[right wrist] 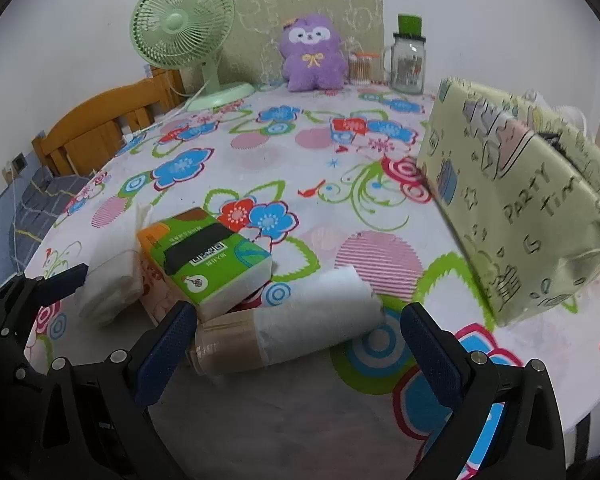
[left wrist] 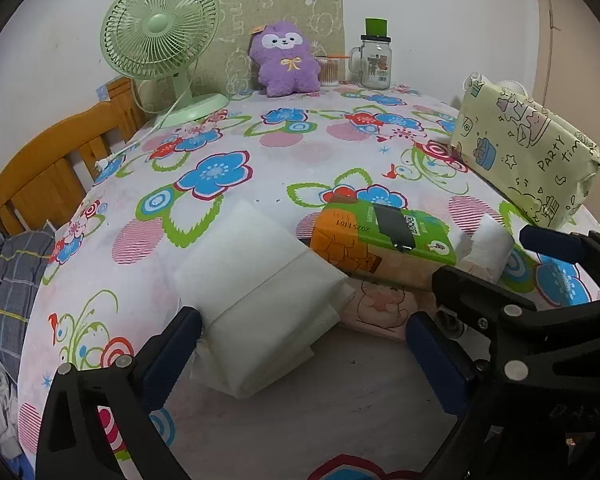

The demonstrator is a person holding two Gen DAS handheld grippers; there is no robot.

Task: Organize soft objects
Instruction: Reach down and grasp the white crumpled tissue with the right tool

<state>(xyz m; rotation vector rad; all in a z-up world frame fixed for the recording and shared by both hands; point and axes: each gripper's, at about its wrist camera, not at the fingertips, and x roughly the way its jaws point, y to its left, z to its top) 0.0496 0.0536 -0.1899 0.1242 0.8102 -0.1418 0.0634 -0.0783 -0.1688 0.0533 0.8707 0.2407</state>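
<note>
Beyond our right gripper [right wrist: 298, 344], up to its right, leans the large pale-yellow gift-wrapped box [right wrist: 516, 196] printed "PARTY", on the round flowered tablecloth [right wrist: 260, 152]. Between our left gripper's [left wrist: 304, 344] wide-spread fingers, against the left one, lies the folded white cloth pack [left wrist: 260, 292]. Ahead of it, rightward, sits the green-and-orange tissue packet [left wrist: 384, 236]. Our right gripper, also wide, straddles the white-and-tan paper roll [right wrist: 292, 320] without gripping it.
</note>
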